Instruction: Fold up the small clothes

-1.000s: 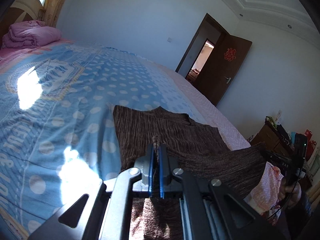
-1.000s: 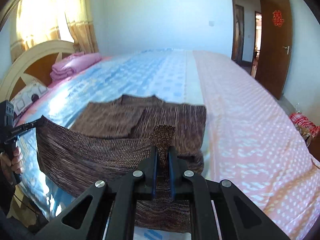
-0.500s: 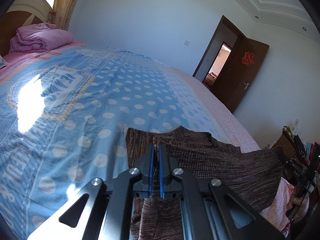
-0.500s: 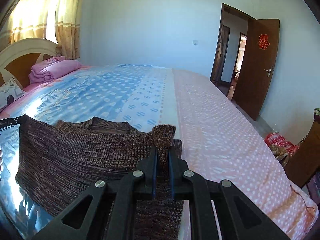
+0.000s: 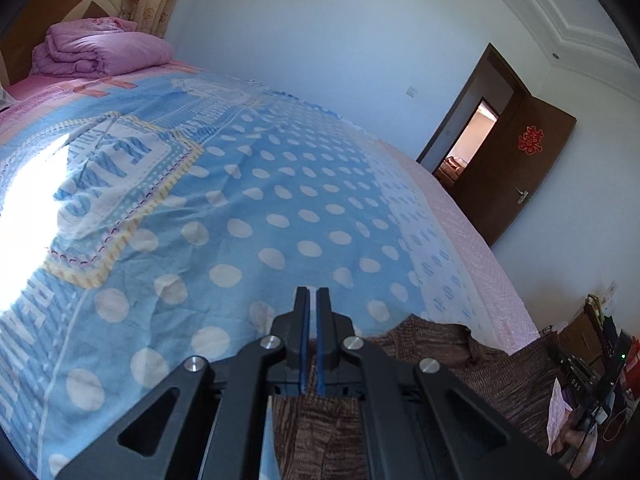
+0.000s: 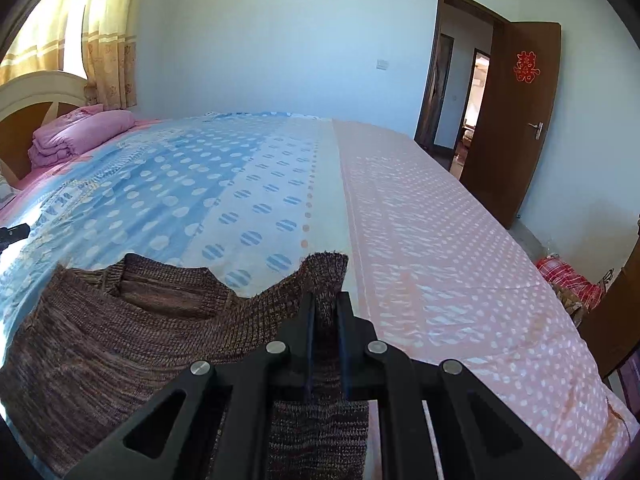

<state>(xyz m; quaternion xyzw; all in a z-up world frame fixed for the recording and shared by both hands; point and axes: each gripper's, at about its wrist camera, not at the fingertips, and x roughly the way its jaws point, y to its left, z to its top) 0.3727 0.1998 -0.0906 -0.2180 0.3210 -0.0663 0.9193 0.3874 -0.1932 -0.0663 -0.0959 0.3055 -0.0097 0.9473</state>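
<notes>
A brown knitted sweater (image 6: 120, 344) lies on the bed near its front edge, its neckline toward the far side. My right gripper (image 6: 325, 300) is shut on a corner of the sweater, which sticks up between the fingers. My left gripper (image 5: 312, 294) is shut on the other corner of the sweater (image 5: 460, 364); the cloth hangs below the jaws and little shows at the tips. The folded edge stretches between the two grippers. The right gripper also shows at the far right of the left wrist view (image 5: 560, 354).
The bed has a blue polka-dot sheet (image 5: 248, 208) and a pink dotted sheet (image 6: 440, 248). A folded pink quilt (image 5: 96, 50) lies by the headboard. A brown door (image 6: 516, 120) stands open on the right. A wooden cabinet with clutter (image 5: 600, 340) stands beside the bed.
Both grippers have carried the sweater's lower edge forward over its body toward the neckline, and lower. More of the bed now shows ahead of them.
</notes>
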